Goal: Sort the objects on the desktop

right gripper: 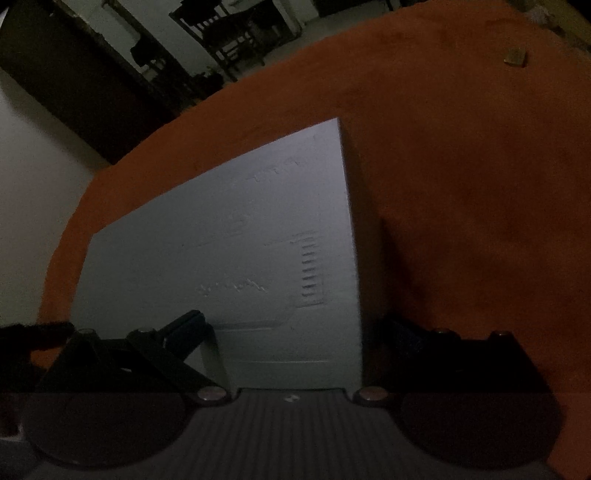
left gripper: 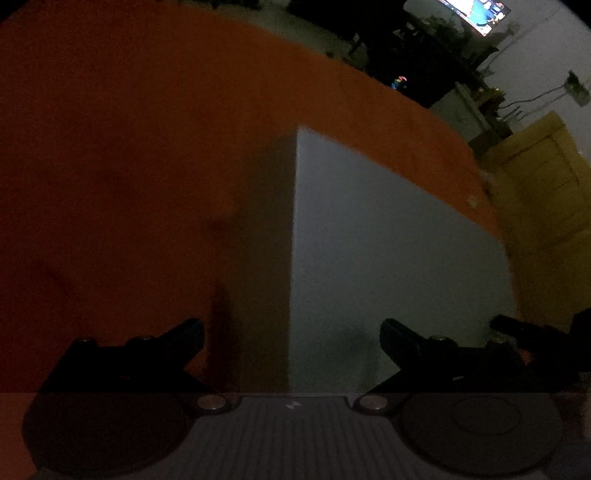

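Note:
A white box (left gripper: 369,258) lies on the orange tabletop (left gripper: 129,166) in dim light. In the left wrist view my left gripper (left gripper: 291,332) is open, its fingers straddling the box's left edge. In the right wrist view the same box (right gripper: 229,240), with embossed marks on its lid, fills the centre. My right gripper (right gripper: 291,328) is open with its fingers either side of the box's right edge. The tip of the other gripper shows at each view's side edge.
A small pale object (right gripper: 515,57) lies on the orange tabletop at the far right. A yellow cabinet (left gripper: 535,192) stands past the table edge. Dark furniture (right gripper: 229,40) and a lit screen (left gripper: 476,13) are in the background.

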Available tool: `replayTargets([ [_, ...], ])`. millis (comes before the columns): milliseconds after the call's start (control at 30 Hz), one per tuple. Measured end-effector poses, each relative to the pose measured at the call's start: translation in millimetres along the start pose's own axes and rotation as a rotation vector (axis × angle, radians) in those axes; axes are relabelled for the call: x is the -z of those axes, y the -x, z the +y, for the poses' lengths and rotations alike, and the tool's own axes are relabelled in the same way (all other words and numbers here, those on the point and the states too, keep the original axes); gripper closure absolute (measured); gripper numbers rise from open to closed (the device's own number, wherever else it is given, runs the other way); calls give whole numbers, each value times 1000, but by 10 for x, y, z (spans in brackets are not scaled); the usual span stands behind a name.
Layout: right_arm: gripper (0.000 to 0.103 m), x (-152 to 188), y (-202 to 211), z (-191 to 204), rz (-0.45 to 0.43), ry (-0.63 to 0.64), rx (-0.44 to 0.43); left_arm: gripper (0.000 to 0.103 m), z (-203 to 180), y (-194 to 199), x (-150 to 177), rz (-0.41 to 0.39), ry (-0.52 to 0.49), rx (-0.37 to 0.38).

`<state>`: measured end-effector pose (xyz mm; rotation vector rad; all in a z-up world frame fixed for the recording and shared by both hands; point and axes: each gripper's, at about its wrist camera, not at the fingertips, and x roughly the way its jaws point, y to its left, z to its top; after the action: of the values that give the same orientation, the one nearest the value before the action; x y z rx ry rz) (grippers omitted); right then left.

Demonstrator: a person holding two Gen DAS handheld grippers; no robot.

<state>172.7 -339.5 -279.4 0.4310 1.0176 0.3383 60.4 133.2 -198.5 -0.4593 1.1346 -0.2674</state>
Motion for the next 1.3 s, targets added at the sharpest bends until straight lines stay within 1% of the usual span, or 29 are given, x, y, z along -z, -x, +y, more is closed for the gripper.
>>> replayTargets([
  [67,0,-13,15,12,5,0,9,1,-11,-86,40,10,14,45],
  [133,0,-37,71,43,-2,-18,26,0,-85,-126,56,9,1,32],
  [200,0,-51,147,99,-12,-9,39,0,-130,-136,50,4,-6,24],
  [267,0,-63,196,123,-19,-5,35,0,-88,-125,4,5,10,36],
  [333,0,-63,175,128,-20,9,37,0,-77,-123,-43,-36,3,38],
  [367,0,-64,157,120,-34,11,37,0,-82,-133,-62,-48,-14,22],
  [433,0,-42,67,91,-33,11,44,0,-85,-209,-81,-37,-8,3],
  [500,0,-7,-15,-13,-10,-33,32,0,-79,-262,-37,-43,24,-2],
  [633,0,105,-2,-115,-47,-35,-10,0,-97,-294,34,-79,21,1],
  [733,0,181,23,-115,-54,-27,-5,0,-60,-305,34,-70,30,11],
  [933,0,226,57,-119,-54,-30,-3,0,-108,-353,22,-82,28,10],
  [1033,0,100,-23,-17,-59,-32,-1,0,-97,-337,57,-89,28,10],
  [1300,0,68,-95,56,-62,-34,2,0,-106,-334,96,-98,28,8],
])
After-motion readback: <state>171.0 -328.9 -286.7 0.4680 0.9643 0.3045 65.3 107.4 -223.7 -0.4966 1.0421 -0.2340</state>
